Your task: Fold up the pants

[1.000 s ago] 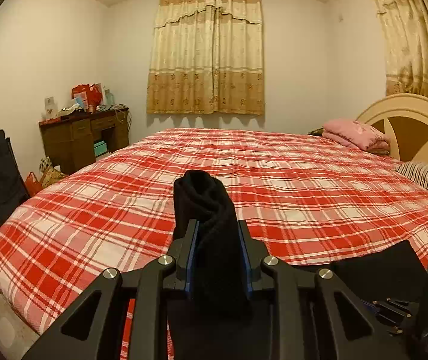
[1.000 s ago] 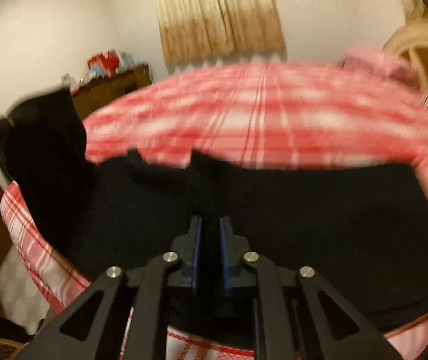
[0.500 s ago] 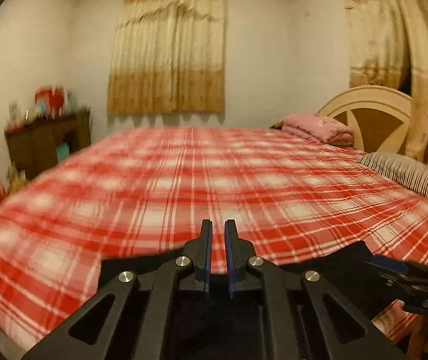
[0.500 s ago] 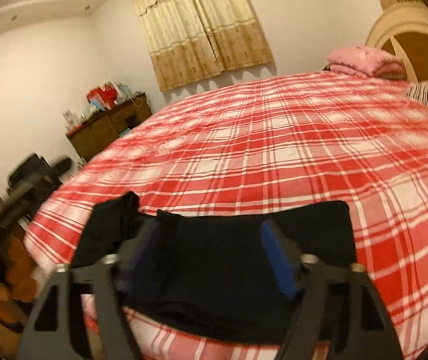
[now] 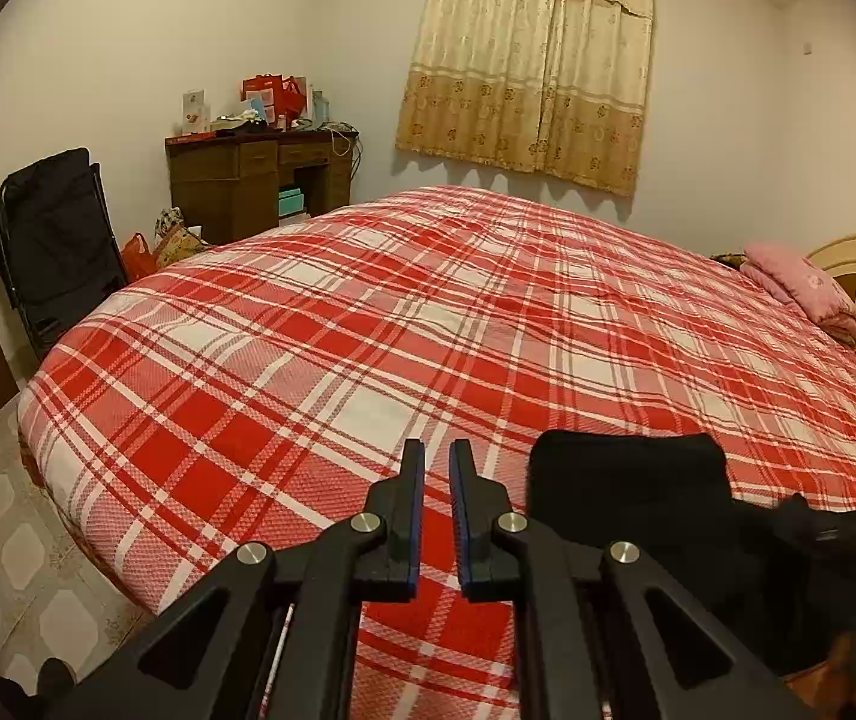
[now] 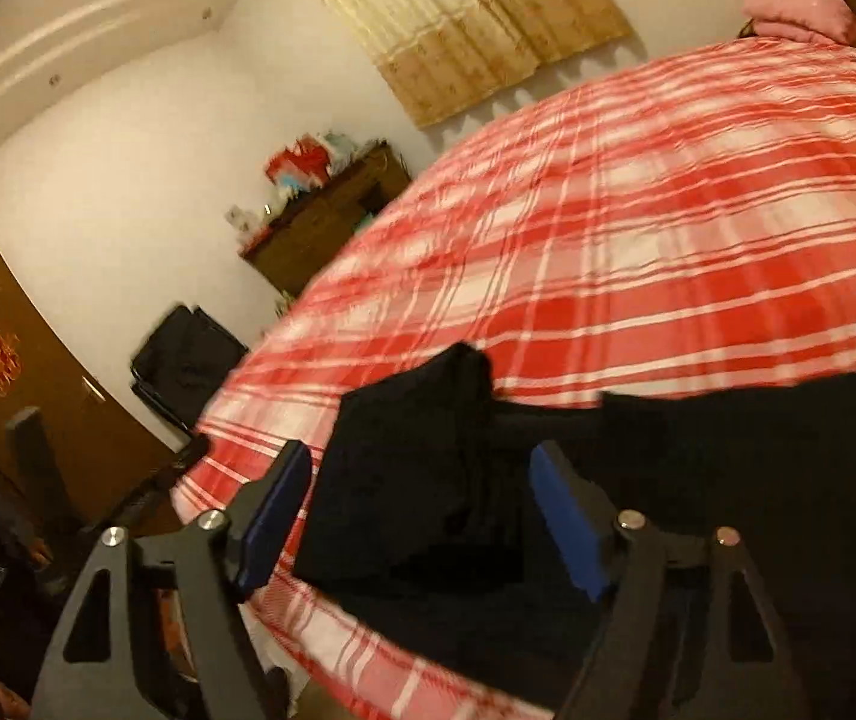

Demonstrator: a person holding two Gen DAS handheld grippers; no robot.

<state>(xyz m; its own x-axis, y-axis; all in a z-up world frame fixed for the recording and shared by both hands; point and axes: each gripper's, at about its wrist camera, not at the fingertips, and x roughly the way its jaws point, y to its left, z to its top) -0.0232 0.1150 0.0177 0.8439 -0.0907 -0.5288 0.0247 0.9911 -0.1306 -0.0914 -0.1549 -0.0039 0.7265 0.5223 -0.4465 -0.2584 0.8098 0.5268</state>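
Two tools work at the near edge of the bed. The left tool is closed with nothing between its blue pads, over bare plaid cover. The right tool is opening, its pads clear of the black pants between them. The folded pants lie on the bed just right of the left tool.
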